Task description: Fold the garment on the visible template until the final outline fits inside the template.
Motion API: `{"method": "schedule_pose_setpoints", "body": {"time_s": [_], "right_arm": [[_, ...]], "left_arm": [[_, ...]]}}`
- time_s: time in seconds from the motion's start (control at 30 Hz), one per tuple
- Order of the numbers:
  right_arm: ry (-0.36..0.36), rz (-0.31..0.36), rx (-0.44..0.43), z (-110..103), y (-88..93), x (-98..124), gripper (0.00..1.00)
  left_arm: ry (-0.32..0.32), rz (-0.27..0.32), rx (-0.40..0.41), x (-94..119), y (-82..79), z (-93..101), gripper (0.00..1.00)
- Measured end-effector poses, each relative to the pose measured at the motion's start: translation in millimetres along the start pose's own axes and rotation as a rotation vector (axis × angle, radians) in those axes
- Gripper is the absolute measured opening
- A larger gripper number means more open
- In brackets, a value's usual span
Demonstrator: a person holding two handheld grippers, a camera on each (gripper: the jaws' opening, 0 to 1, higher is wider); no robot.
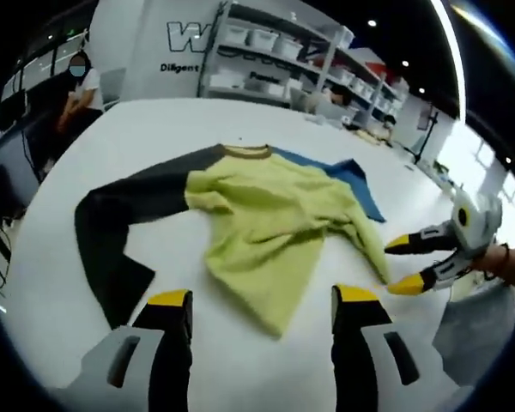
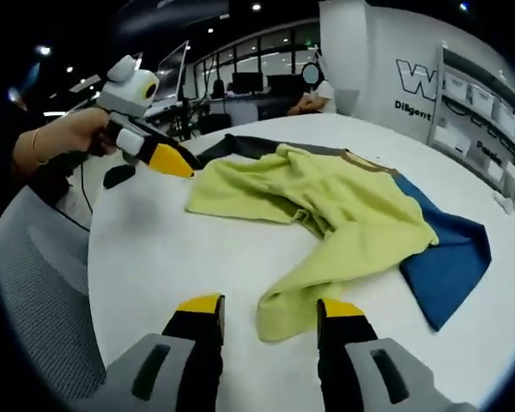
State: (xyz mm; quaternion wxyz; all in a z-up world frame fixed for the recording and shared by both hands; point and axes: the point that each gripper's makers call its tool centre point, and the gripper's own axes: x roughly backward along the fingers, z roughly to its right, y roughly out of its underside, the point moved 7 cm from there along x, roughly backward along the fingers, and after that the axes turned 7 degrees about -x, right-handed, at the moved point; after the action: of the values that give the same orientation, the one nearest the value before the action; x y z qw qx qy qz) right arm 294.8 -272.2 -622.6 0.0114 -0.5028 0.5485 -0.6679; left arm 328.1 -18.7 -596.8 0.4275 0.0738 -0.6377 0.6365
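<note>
On a round white desk backed by storage shelves, a crumpled yellow-green sweatshirt with one black and one blue sleeve is spread between the left tool and right tool, both held spread and empty, seemingly to take its hem.

Two low, near views from opposite sides of the table, both sharing the garment.

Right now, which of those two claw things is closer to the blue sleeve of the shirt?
Right. The right gripper hovers open beside the yellow hem, on the side where the blue sleeve lies. The left gripper is across the garment, by the black sleeve.
</note>
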Motion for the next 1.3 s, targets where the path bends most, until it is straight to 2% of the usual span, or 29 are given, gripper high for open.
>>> {"method": "schedule_pose_setpoints", "body": {"time_s": [0.1,0.23,0.43,0.53,0.63,0.73,0.9,1.03,1.2,1.3], "right_arm": [[0.013,-0.02,0.023,3,6.1,-2,0.26],[0.02,-0.024,0.036,5,8.3,-1,0.17],[0.025,-0.009,0.052,5,8.7,-2,0.09],[0.027,-0.015,0.067,4,7.8,-2,0.01],[0.029,-0.015,0.059,7,4.9,2,0.0],[0.022,-0.002,0.006,8,2.8,6,0.0],[0.007,0.03,-0.063,9,-3.5,18,0.0],[-0.009,0.092,-0.147,8,-14.9,31,0.0],[-0.015,0.11,-0.211,10,-21.8,49,0.0],[-0.021,0.112,-0.3,10,-22.5,60,0.0]], "left_arm": [[0.03,-0.04,0.007,-4,8.0,3.4,0.53],[0.022,-0.038,0.027,-6,10.2,0.6,0.46],[0.018,-0.063,0.037,-12,16.2,0.7,0.36],[0.025,-0.066,0.043,-15,18.7,3.5,0.25],[0.033,-0.069,0.058,-19,21.3,6.7,0.14],[0.032,-0.099,0.031,-23,25.2,9.2,0.02],[0.044,-0.088,0.009,-18,21.1,11.0,0.0],[0.059,-0.072,-0.016,-6,13.7,12.4,0.0],[0.086,-0.083,-0.076,11,9.6,13.2,0.0],[0.113,-0.1,-0.084,22,11.1,14.9,0.0]]}}
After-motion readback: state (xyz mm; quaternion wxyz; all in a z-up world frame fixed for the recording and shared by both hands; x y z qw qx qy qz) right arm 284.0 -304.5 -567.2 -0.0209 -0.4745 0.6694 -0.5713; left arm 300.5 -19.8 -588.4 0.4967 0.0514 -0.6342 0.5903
